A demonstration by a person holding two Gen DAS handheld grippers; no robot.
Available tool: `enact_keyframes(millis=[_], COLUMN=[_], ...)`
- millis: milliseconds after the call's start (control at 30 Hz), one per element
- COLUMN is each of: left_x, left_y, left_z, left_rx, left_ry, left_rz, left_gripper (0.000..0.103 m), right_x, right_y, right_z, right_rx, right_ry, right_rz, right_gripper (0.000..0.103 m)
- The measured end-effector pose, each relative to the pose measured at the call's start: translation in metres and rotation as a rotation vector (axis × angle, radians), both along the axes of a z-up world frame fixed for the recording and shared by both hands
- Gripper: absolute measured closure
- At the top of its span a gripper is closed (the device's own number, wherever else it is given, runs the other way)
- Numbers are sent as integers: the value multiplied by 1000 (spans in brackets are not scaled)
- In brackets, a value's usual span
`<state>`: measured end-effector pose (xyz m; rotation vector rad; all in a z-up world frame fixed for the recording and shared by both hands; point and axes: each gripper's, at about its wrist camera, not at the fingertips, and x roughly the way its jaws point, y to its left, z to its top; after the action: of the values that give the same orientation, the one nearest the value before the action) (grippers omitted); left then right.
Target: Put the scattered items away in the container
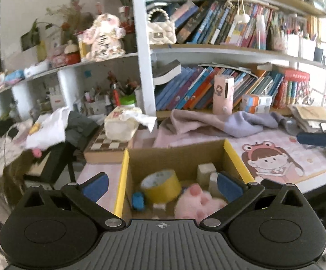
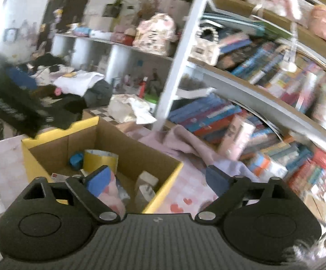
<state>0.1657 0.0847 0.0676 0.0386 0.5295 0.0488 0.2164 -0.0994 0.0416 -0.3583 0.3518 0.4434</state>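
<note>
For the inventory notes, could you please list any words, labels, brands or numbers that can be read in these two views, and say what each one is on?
No text can be read in either view.
Book spines on the shelves: lettering too small and blurred.
Pink cylinder: a small emblem only, no legible words.
Orange and white boxes: print blurred.
Small white pack with a red mark in the cardboard box: unreadable.
Yellow tape roll: no print visible.

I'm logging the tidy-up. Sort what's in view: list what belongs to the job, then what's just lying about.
Job:
- cardboard box
- yellow tape roll, inside
- pink plush, inside
- small blue item, inside
- left gripper and right gripper, both open and holding nothing

Lying about:
- tissue pack
- chessboard
- pink cloth
- shelf books
</note>
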Motion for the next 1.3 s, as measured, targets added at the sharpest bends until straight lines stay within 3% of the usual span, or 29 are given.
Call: enact_keyframes(millis=[200, 367, 533, 767, 1033, 1300], left_x=[-76, -102, -118, -130, -125, -132], left_y=[0, -5, -30, -64, -81, -84], left_z=[-3, -26, -47, -54, -76, -76], left_rx=[-84, -174, -164, -107, -93, -91], left_ry=[-49, 14, 109, 153, 297, 292], left_rz=[45, 77, 51, -66, -88, -67], left_gripper=[0, 0, 0, 0, 0, 0], right_x=[-65, -117, -157, -176, -181, -178], right_y=[-24, -40, -59, -82, -99, -104], right_z=[7, 5, -12, -30, -42, -44], right_rx=[151, 146, 149, 163, 173, 178], right_ry=[76, 83, 173, 291, 367, 395], right_rz=[-119, -184, -253, -355, -408, -406], right_gripper=[2, 0, 0, 0, 0, 0])
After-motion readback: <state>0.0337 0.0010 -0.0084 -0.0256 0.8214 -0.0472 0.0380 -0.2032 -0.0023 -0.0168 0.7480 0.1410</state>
